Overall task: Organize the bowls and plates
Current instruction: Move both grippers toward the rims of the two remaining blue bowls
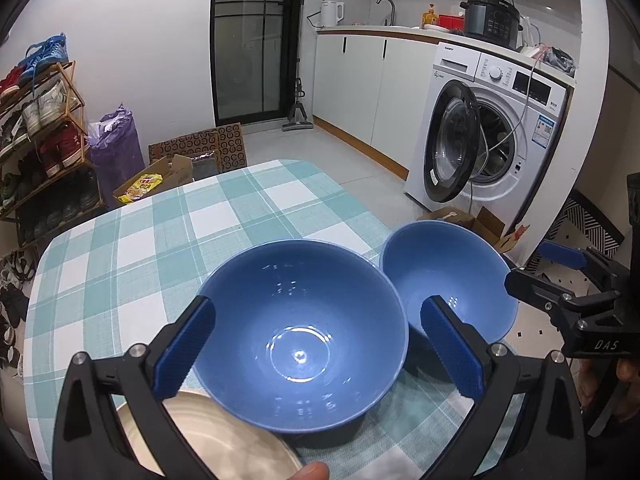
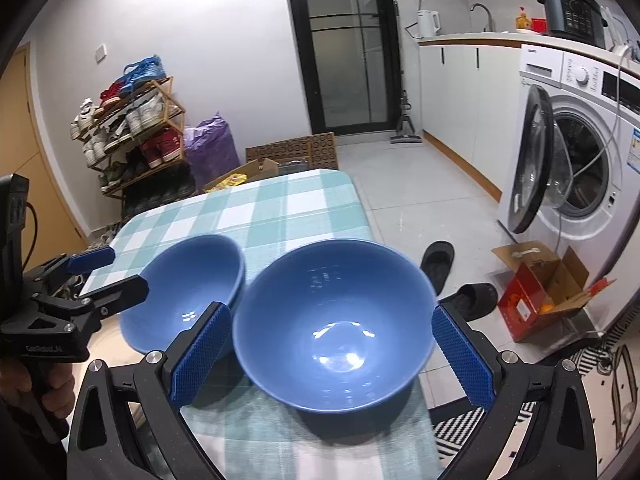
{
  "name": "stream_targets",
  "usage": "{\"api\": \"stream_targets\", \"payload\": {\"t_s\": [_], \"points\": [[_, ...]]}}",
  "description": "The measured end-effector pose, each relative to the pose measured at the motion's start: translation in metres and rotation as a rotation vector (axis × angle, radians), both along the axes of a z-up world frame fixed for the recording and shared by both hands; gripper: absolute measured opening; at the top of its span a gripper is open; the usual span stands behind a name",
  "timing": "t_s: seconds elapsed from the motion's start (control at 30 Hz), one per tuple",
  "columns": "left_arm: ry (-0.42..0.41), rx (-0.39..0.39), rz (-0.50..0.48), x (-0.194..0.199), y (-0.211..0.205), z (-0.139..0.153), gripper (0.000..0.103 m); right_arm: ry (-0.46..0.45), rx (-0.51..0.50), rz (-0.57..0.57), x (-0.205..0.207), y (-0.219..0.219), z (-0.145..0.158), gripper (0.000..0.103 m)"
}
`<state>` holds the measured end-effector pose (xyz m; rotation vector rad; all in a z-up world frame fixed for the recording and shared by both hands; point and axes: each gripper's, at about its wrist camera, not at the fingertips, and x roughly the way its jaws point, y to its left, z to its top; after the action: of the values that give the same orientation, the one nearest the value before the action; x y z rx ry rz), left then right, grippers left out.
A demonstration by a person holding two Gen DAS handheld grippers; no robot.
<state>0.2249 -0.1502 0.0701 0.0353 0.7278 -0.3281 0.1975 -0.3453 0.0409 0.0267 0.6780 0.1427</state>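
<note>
Both blue bowls, left bowl (image 1: 304,332) and right bowl (image 2: 336,332), are framed low-centre by wide-open, empty jaws, so rims should probably be pinched squarely before stacking.

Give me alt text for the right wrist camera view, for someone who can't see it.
The open right gripper frames a glossy blue ceramic bowl on a teal-and-white checked tablecloth. A second blue bowl sits left, the left gripper beside it; an open-doored white washing machine stands behind.
</note>
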Motion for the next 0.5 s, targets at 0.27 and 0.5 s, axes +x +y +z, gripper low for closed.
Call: {"api": "stream_targets", "payload": {"t_s": [0.27, 0.5], "points": [[-0.008, 0.026, -0.014, 0.008, -0.018, 0.004, 0.103, 0.042, 0.0, -0.056, 0.011, -0.02, -0.011, 0.102], [0.004, 0.053, -0.038, 0.016, -0.035, -0.001, 0.103, 0.082, 0.007, -0.066, 0.019, -0.029, -0.023, 0.102]]}}
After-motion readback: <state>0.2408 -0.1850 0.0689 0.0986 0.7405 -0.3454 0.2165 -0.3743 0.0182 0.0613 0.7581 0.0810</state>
